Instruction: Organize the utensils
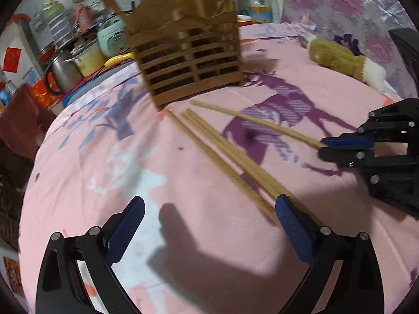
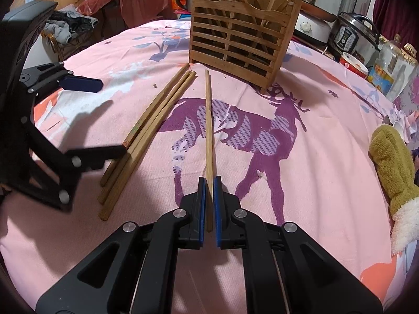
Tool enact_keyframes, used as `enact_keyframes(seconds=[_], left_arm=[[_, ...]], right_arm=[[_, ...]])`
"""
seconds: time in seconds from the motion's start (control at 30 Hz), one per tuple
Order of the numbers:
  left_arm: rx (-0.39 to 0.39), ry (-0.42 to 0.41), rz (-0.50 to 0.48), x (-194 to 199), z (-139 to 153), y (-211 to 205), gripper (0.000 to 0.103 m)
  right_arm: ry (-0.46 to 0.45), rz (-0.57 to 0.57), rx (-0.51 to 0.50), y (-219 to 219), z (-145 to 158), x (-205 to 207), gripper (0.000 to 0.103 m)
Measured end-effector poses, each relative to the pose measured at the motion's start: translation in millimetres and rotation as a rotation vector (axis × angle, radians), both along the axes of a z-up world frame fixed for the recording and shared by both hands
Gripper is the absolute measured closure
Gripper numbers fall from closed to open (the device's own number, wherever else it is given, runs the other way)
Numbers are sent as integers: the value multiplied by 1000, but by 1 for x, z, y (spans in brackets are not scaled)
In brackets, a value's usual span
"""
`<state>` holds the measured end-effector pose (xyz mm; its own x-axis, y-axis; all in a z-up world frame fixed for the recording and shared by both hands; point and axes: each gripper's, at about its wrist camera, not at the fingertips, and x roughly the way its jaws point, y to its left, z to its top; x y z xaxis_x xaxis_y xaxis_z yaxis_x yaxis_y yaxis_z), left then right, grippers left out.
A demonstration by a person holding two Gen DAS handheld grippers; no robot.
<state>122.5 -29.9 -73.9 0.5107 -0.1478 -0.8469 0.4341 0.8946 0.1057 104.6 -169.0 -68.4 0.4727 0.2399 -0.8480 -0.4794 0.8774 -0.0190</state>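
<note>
Chopsticks are the matter here. In the left wrist view, three loose chopsticks (image 1: 230, 167) lie side by side on the pink cloth-covered surface (image 1: 110, 172), running from the near right up toward the slatted wooden holder (image 1: 188, 60) that stands at the far middle with more sticks upright inside it. The left hand-held gripper (image 1: 209, 212) hovers at the near edge with its blue pads wide apart, the right pad (image 1: 293, 227) just over the near ends of the three. At the right, the right hand-held gripper (image 1: 323, 147) is clamped on the near end of a single chopstick (image 1: 256, 123), which lies apart from the others. A brown plush toy (image 1: 340, 60) rests at the far right.

In the right wrist view, the right hand-held gripper (image 2: 209, 180) has its pads pressed together on the single chopstick (image 2: 209, 120), whose far tip points toward the wooden holder (image 2: 241, 39). The three loose chopsticks (image 2: 149, 133) lie to its left, fanning closer at the far end. The left hand-held gripper (image 2: 110, 115) sits at the left, spread open over their near ends. The plush toy (image 2: 392, 162) lies at the right edge.
</note>
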Motion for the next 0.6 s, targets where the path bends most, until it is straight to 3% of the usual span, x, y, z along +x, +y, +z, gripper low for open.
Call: enact_keyframes(seconds=[0.1, 0.17, 0.3, 0.4, 0.47, 0.5, 0.6], left_arm=[[17, 13, 7, 1, -2, 4, 4], [81, -11, 47, 4, -6, 11, 4], [31, 4, 111, 11, -1, 29, 5], [6, -4, 59, 3, 3, 21, 5], [55, 0, 19, -3, -5, 7, 6], [53, -13, 19, -5, -4, 7, 8], [-50, 45, 4, -10, -2, 17, 36]], right_arm=[[2, 0, 3, 0, 0, 0, 95], [5, 0, 7, -1, 0, 1, 95], [1, 1, 2, -1, 0, 0, 95], [0, 0, 2, 0, 0, 0, 95], [-4, 0, 3, 0, 0, -1, 95], [-5, 0, 0, 0, 0, -1, 96], [-1, 5, 3, -1, 1, -2, 97]])
